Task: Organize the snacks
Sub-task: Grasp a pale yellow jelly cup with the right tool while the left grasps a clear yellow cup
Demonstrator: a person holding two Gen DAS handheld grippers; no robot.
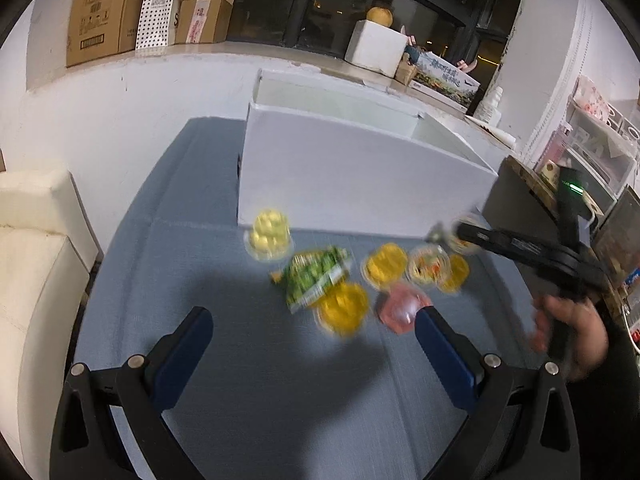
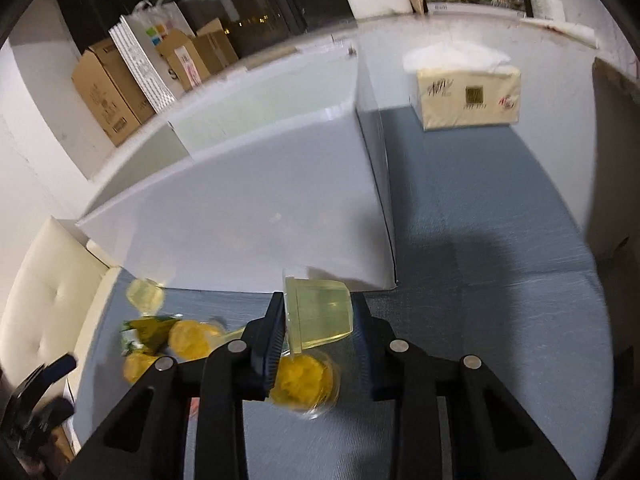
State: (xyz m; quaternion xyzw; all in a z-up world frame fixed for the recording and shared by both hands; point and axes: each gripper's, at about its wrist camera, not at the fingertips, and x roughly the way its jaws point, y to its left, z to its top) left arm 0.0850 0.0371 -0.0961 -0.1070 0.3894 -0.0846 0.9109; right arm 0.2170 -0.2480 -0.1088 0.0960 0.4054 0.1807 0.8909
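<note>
Several jelly cups lie on the blue tablecloth (image 1: 224, 360): yellow ones (image 1: 269, 232) (image 1: 343, 310) (image 1: 385, 265), a mixed-fruit one (image 1: 429, 267) and a pink one (image 1: 403, 307), beside a green snack bag (image 1: 316, 278). My left gripper (image 1: 314, 330) is open and empty above the near side of them. My right gripper (image 2: 318, 318) is shut on a pale yellow jelly cup (image 2: 320, 314), held above the table in front of the white box (image 2: 256, 200). It also shows in the left wrist view (image 1: 444, 234) at the right.
The white open box (image 1: 344, 168) stands at the back of the table. A tissue pack (image 2: 468, 96) sits right of it. A cream sofa (image 1: 28, 264) is at the left. Shelves with clutter (image 1: 592, 152) stand at the right.
</note>
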